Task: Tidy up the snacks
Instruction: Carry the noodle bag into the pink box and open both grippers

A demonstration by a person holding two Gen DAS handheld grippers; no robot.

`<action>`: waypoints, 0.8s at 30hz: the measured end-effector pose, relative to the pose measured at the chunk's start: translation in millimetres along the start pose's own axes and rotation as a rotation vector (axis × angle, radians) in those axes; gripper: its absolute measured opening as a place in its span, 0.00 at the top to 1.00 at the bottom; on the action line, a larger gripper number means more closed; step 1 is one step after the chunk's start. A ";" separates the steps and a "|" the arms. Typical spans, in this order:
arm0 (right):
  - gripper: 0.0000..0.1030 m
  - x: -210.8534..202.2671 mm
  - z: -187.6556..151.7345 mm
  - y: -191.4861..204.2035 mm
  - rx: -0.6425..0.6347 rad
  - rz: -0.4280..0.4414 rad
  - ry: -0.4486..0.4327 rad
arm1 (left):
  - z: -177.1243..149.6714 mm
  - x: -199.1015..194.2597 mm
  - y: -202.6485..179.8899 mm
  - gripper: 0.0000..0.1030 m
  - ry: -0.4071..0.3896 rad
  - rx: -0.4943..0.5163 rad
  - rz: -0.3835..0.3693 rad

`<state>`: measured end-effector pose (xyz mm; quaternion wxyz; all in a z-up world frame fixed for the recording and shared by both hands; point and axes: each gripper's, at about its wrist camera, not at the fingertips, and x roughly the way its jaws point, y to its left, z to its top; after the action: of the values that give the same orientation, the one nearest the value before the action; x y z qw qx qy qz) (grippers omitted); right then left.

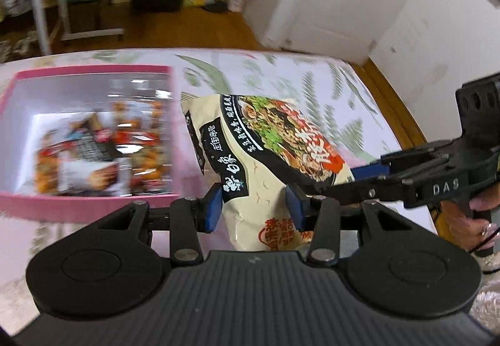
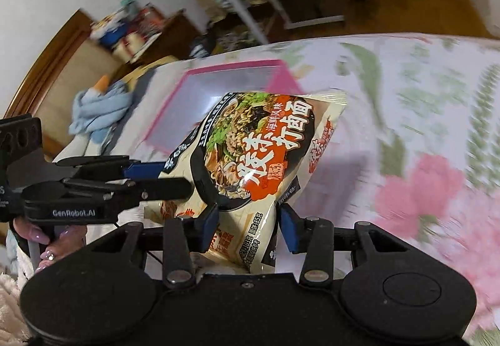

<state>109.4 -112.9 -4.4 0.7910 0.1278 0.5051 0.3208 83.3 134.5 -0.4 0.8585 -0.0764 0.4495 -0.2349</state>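
Observation:
A cream instant-noodle packet (image 1: 250, 140) with a dark bowl picture hangs in the air, gripped by both grippers at once. My left gripper (image 1: 254, 208) is shut on its lower end, blue pads pressing both sides. My right gripper (image 1: 343, 179) comes in from the right and clamps the packet's right edge. In the right wrist view the same packet (image 2: 259, 152) sits between the right gripper's (image 2: 250, 222) pads, and the left gripper (image 2: 168, 179) pinches its left edge. A pink box (image 1: 93, 68) with several snack packs inside lies just left of the packet.
Everything is over a floral bedspread (image 1: 281, 71) (image 2: 422, 96). The pink box (image 2: 231, 66) lies behind the packet in the right wrist view. A blue cloth (image 2: 100, 108) is at the bed's far left. A white door (image 1: 328, 2) and wooden floor are beyond the bed. A person's hand (image 1: 475, 221) holds the right gripper.

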 end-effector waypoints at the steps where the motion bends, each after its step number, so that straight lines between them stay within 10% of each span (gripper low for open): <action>1: 0.53 7.0 4.0 8.1 -0.014 0.014 0.006 | -1.1 -7.5 8.8 0.59 -0.013 -0.012 0.012; 12: 0.54 86.3 59.8 70.4 -0.122 0.114 0.048 | 17.5 -55.4 104.5 0.59 -0.126 -0.116 0.177; 24: 0.54 172.6 100.2 87.3 -0.106 0.069 0.074 | 48.5 -12.8 177.7 0.57 -0.119 -0.146 0.342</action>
<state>213.7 75.6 -36.5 0.7659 0.0909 0.5117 0.3785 175.7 292.7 -23.4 0.9031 -0.0746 0.4203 -0.0477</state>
